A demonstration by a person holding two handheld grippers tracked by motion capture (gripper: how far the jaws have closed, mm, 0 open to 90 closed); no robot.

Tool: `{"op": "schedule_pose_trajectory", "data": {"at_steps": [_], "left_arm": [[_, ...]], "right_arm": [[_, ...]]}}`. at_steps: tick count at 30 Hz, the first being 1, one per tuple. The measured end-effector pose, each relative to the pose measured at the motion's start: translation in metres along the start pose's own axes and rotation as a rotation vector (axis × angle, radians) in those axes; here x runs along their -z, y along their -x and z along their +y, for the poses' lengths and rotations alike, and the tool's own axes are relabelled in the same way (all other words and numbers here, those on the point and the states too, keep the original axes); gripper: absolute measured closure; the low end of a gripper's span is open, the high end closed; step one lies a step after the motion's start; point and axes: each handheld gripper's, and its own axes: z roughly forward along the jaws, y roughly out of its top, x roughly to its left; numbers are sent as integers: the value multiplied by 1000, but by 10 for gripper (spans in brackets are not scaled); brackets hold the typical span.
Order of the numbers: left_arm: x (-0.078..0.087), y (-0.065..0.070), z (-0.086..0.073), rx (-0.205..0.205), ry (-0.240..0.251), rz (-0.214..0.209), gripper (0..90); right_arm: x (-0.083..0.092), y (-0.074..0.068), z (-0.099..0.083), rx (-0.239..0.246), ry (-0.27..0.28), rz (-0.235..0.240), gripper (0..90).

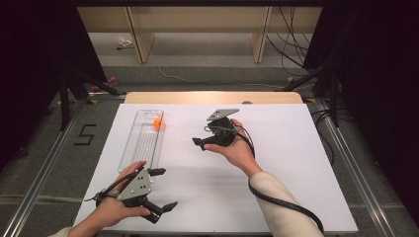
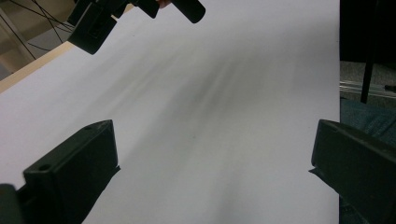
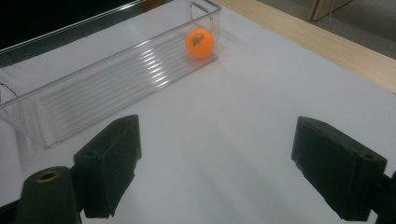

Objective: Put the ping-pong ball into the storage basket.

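Orange ball lies at the clear tray's far end near the table's far-left corner. Left gripper gapes empty. Right gripper gapes facing the ball, apart; placing looks done.

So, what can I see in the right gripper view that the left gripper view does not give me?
Right gripper view alone: the orange ball lying inside the clear plastic tray, at one end of it, beyond the open right gripper. Left gripper view alone: the open left gripper over bare surface, with the other gripper's black jaws farther off at the top. Both share the white table cover with its wooden edge.
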Motion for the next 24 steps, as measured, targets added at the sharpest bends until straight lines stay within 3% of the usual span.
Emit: {"op": "schedule_pose_trajectory", "data": {"at_steps": [24], "left_arm": [[0, -1, -1, 4, -2, 4, 0]], "right_arm": [[36, 13, -29, -40, 11, -52, 168]]}}
